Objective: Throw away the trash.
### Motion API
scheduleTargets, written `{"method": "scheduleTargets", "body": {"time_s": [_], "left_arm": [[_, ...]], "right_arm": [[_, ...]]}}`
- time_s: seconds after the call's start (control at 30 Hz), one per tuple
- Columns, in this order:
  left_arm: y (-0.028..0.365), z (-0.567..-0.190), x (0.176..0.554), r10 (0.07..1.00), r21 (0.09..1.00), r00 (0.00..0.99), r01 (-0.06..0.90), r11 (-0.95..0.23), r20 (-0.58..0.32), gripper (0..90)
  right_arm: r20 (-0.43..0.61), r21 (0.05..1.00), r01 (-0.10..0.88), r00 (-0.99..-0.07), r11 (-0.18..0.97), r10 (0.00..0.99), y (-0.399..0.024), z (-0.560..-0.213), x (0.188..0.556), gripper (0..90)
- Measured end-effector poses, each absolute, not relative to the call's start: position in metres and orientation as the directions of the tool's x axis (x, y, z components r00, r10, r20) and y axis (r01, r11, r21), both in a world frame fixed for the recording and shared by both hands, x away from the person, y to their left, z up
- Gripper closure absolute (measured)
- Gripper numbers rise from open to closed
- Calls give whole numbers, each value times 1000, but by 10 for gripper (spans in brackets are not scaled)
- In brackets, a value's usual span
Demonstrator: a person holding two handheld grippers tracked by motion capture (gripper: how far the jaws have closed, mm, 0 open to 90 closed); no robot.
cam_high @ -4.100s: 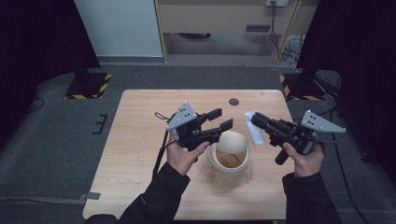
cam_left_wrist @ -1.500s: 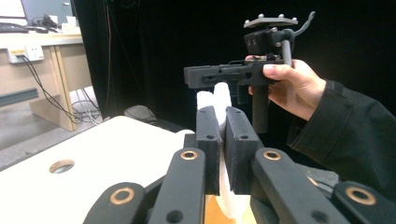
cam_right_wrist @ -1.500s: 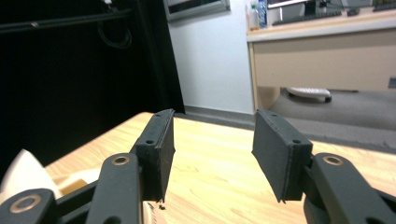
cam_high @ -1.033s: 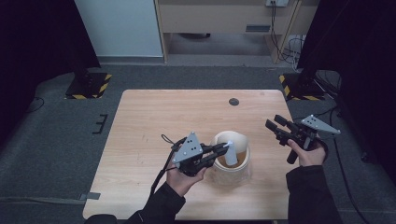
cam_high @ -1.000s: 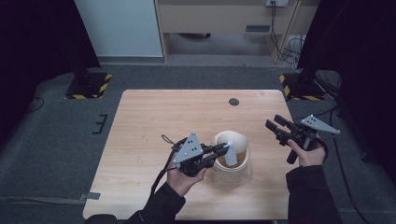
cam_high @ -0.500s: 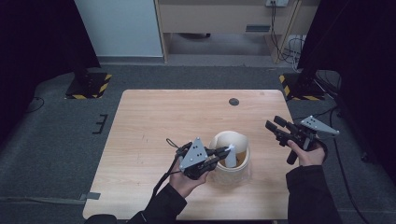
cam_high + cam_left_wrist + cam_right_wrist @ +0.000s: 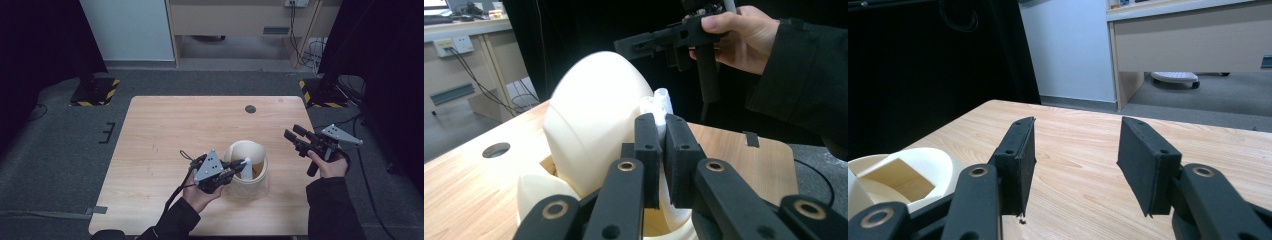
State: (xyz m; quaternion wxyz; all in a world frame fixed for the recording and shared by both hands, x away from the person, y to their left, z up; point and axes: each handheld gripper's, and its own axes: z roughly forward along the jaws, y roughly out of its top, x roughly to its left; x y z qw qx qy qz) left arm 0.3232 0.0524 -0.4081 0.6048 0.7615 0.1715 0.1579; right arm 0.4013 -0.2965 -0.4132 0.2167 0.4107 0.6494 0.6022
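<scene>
Bin (image 7: pixel 246 169): cream plastic, round body with a domed swing lid, smooth matt surface; stands on the desk (image 7: pixel 165 130), lower centre of the high view.

Scrap (image 7: pixel 659 107): small white crumpled piece, probably paper or tissue, pinched in the left tongs (image 7: pixel 660 131), whose black jaws are closed flat on it.

Change: since a second ago the left tongs (image 7: pixel 242 164) have dropped slightly toward the lower edge of the frame and now sit at the bin's opening, scrap over the tan interior. Judged: drop-in is near; release is what remains.

Right tongs (image 7: pixel 294 135): about half open, nothing between the jaws, held off to the right of the bin, unmoved.

Desk: pale wood-grain laminate, rounded corners, dark cable hole (image 7: pixel 250 109) near the far edge.
</scene>
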Motion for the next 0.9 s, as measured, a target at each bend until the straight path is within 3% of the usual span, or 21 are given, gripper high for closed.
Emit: {"method": "scheduleTargets", "body": {"time_s": [0.3, 0.5, 0.7, 0.9], "left_arm": [[50, -415, 323, 440, 964, 898, 123, -234, -8, 832], [54, -418, 319, 436, 958, 896, 190, -213, -81, 708], [66, -418, 314, 446, 958, 890, 201, -206, -91, 632], [102, -421, 314, 511, 957, 855, 214, -194, -88, 566]], "right_arm": [[212, 960, 274, -568, -60, 795, -297, -414, 401, 492], [213, 960, 274, -566, -62, 796, -297, -414, 401, 491], [214, 959, 277, -564, -62, 798, -298, -415, 401, 489], [218, 953, 297, -542, -58, 811, -301, -421, 403, 465]]}}
